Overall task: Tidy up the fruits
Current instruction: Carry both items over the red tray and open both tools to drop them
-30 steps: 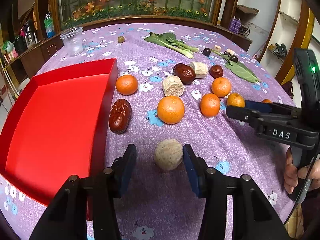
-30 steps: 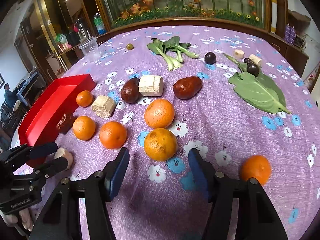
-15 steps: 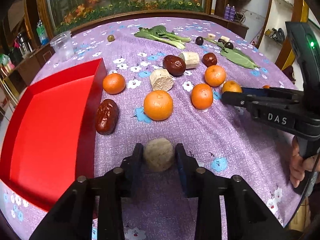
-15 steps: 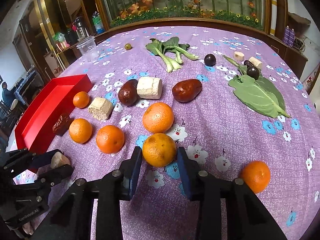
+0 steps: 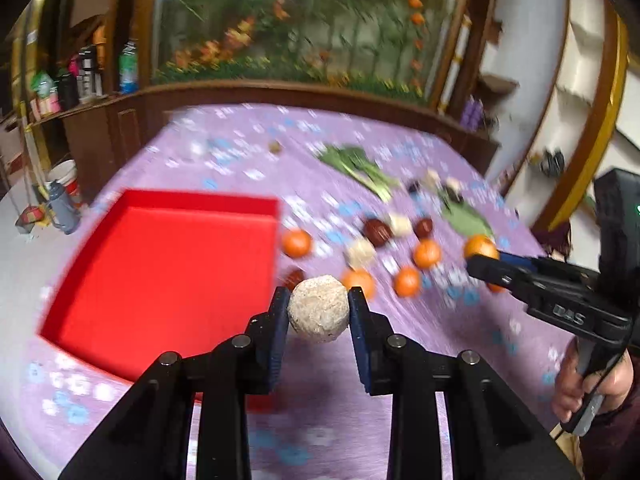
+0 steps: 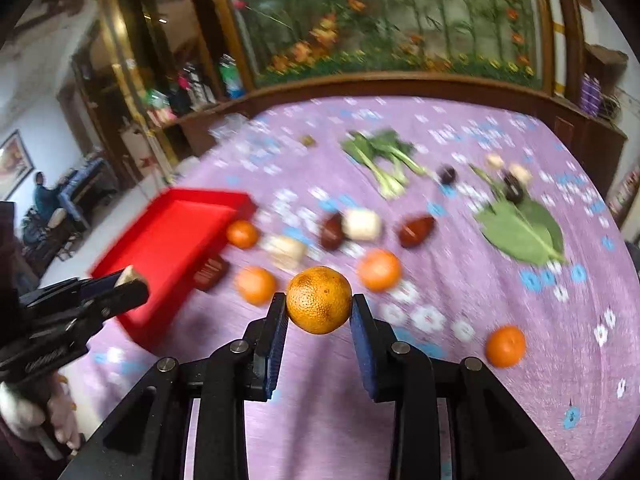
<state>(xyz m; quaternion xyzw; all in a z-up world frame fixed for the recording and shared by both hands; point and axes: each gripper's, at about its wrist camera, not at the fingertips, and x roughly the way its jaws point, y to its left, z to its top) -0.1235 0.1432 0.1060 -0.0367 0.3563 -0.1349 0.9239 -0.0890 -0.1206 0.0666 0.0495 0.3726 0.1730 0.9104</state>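
Red tray (image 5: 160, 280) sits left on the table, my drop target | left gripper (image 5: 318, 310) clamps a beige ball (image 5: 319, 309) aloft beside tray's corner | right gripper (image 6: 319, 306) clamps an orange (image 6: 319, 300) aloft; I'd release both low inside the walls.

Both grippers now carry their catches above the purple cloth (image 5: 400, 360): the left gripper (image 5: 319, 312) lifts the beige ball (image 5: 319, 308), the right gripper (image 6: 319, 312) lifts the orange (image 6: 319, 299)
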